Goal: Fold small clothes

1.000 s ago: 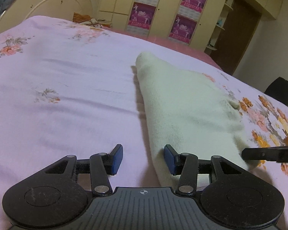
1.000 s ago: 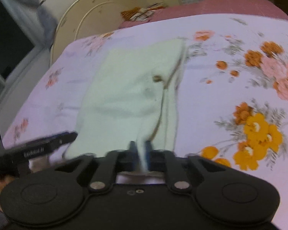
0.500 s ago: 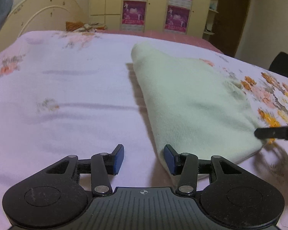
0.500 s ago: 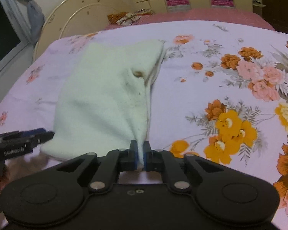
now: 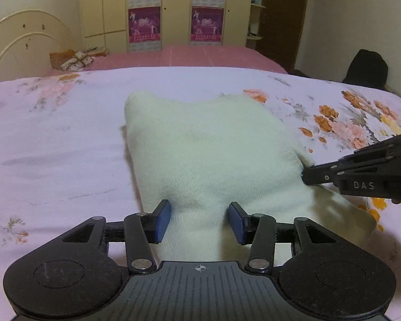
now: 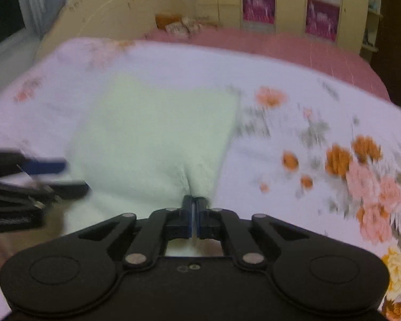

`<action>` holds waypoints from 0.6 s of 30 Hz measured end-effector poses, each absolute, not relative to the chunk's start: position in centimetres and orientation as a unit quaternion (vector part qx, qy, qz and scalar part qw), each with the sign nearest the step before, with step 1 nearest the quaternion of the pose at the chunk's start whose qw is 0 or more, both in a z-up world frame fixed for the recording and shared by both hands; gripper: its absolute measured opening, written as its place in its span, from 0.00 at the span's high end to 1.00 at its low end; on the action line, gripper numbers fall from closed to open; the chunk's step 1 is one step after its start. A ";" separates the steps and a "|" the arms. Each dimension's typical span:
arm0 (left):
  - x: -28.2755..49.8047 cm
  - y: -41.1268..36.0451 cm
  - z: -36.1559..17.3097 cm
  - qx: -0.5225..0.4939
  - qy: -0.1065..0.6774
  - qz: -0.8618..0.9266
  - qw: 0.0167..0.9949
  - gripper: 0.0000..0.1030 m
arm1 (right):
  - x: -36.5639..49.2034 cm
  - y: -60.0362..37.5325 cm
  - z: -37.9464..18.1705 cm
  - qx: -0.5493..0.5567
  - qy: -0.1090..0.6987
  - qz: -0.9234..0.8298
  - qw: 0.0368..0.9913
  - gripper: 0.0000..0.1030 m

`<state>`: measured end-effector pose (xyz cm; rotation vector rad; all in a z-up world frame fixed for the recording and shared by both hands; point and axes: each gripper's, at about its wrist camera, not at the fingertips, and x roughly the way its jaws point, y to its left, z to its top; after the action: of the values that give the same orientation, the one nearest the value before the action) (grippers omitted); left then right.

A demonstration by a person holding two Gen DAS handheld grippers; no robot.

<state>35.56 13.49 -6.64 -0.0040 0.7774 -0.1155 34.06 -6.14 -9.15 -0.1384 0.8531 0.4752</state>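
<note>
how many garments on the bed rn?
1. A pale cream garment lies mid-bed on the floral sheet; right gripper is shut on its near corner, and the open left gripper straddles its near edge. Anything beneath it is hidden.

Both wrist views sit low over the bed (image 5: pixel 53 139), just behind their own jaws, facing the wardrobe wall. The left view looks along parted jaws with the cream garment (image 5: pixel 208 155) between and beyond them; the right view — blurred — faces the same garment ahead of pinched jaws. Each catches the other gripper at its edge.
</note>
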 end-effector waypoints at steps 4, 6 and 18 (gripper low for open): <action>32.1 14.8 -5.3 -0.024 0.355 -0.027 0.934 0.46 | 32.4 -7.8 -7.9 -0.046 0.400 0.231 0.886 0.81; 29.5 14.6 -5.5 -0.030 0.347 -0.012 0.937 0.17 | 30.2 -9.2 -6.7 -0.026 0.387 0.240 0.890 0.80; 19.5 13.1 -5.3 -0.068 0.349 0.032 0.934 0.12 | 22.1 -11.5 -7.1 0.001 0.390 0.205 0.898 0.72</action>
<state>19.54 13.06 -5.32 -0.1388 0.7138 0.0659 22.05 -11.49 -7.07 0.0031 0.8067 0.4247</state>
